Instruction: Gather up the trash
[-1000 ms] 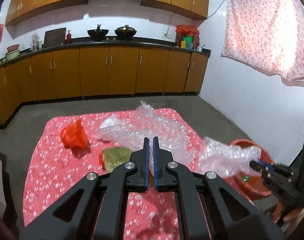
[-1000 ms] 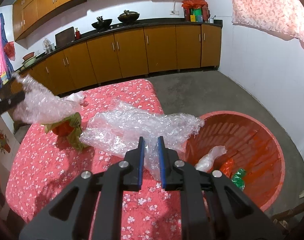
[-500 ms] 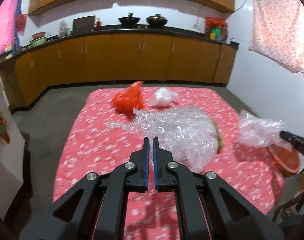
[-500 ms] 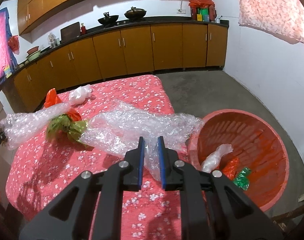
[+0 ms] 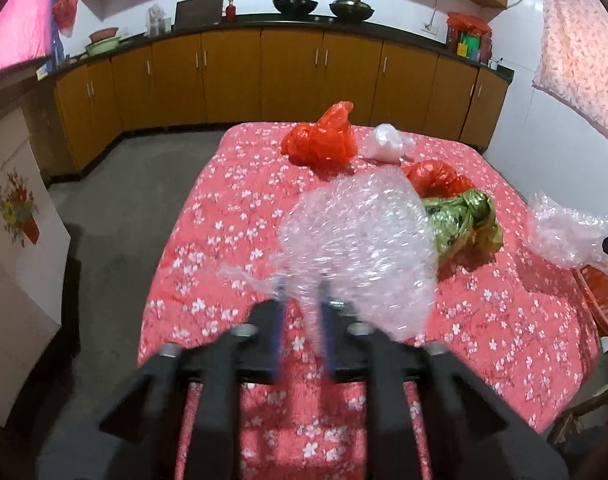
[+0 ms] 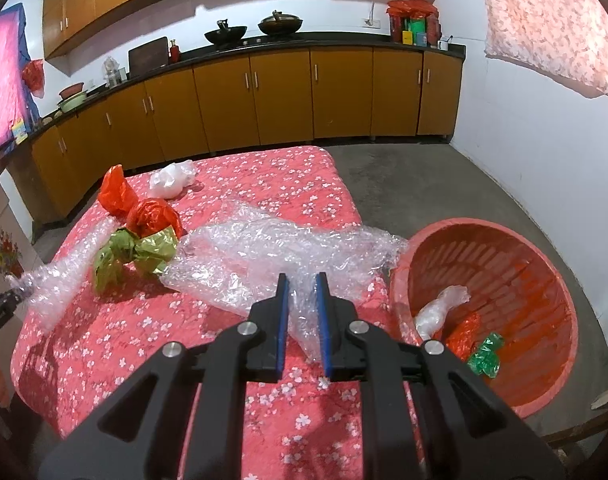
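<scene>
A long sheet of bubble wrap spans the red flowered table (image 6: 271,176). My right gripper (image 6: 301,300) is shut on one end of the bubble wrap (image 6: 263,256), close to the red basket (image 6: 544,280). My left gripper (image 5: 301,296) is blurred, its jaws a little apart with the other end of the bubble wrap (image 5: 356,240) between and over them. Two red bags (image 5: 324,136) (image 5: 436,176), a white bag (image 5: 388,142) and a green crumpled wrapper (image 5: 464,220) lie on the table.
The red basket stands on the floor off the table's right edge and holds a clear bag (image 6: 440,308), a red scrap and a green scrap (image 6: 484,356). Wooden cabinets (image 6: 263,92) run along the far wall. A white panel (image 5: 15,240) stands left.
My left gripper has swung left and its jaws have parted from tightly shut, blurred with motion. The bubble wrap end has bunched up over it. My right gripper has stayed put.
</scene>
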Demonstrator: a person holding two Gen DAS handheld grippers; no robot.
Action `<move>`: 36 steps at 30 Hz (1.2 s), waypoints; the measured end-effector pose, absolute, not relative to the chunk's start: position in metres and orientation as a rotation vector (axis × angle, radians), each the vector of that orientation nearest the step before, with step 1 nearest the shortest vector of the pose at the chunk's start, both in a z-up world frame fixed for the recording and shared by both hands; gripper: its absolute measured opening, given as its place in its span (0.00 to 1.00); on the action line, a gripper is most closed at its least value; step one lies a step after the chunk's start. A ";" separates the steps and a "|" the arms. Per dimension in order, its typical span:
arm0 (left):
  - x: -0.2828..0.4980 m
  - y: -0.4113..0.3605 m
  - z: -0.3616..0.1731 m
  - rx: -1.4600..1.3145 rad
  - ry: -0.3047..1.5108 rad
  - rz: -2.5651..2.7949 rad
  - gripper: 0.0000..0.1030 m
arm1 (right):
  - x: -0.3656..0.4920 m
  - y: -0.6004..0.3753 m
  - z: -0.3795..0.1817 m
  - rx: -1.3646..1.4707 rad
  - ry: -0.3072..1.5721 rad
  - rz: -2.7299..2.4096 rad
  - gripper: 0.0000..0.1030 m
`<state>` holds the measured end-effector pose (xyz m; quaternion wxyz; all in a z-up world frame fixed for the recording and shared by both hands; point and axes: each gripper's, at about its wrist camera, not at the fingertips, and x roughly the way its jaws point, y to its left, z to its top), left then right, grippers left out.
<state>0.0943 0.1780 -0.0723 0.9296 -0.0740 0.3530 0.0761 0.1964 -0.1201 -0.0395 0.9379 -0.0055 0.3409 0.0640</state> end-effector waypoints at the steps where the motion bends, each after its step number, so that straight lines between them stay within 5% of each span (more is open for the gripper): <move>1: 0.090 0.179 -0.072 -0.159 0.716 0.164 0.52 | 0.196 -0.119 -0.040 -0.013 0.697 0.131 0.14; 10: 0.087 0.168 -0.045 -0.164 0.616 0.138 0.73 | 0.193 -0.118 -0.039 -0.021 0.696 0.131 0.14; 36: 0.053 0.149 -0.050 -0.158 0.647 0.131 0.87 | 0.159 -0.109 -0.047 -0.048 0.707 0.136 0.14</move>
